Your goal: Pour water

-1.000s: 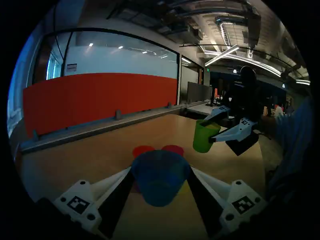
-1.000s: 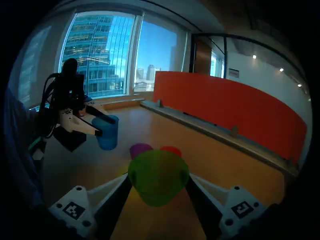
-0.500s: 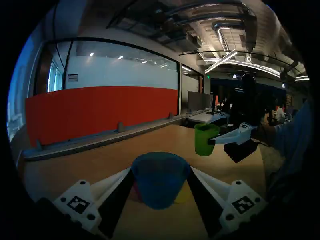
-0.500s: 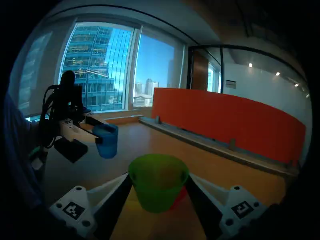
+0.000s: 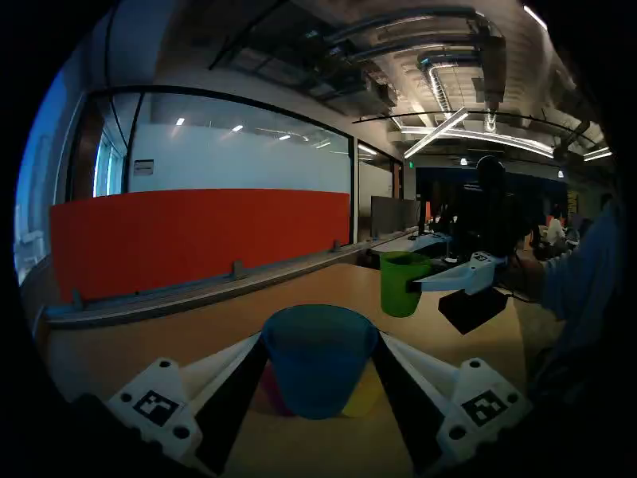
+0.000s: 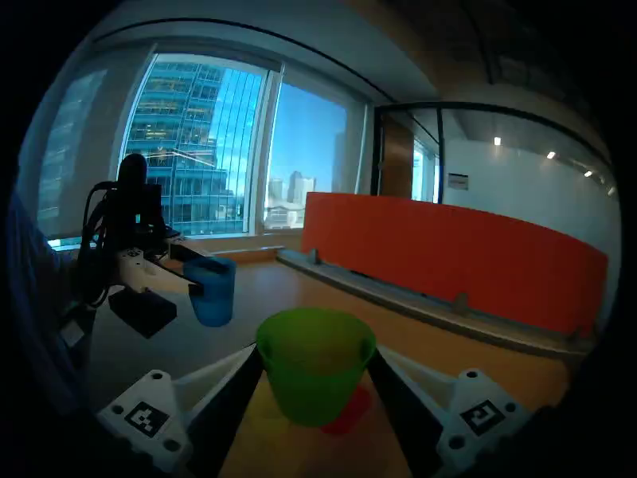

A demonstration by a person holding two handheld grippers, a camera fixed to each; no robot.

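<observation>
Cups upright: left gripper (image 5: 318,354) jaws grasp blue cup (image 5: 318,374), right gripper (image 6: 316,358) jaws green cup (image 6: 314,374); bring rims close, tilt slowly.

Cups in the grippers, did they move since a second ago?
Yes. The blue cup in the left gripper and the green cup in the right gripper both came up and levelled out. So the coloured cups on the table now look lower, behind them. Nothing was let go: each gripper stays shut on its cup, and both cups are upright.
</observation>
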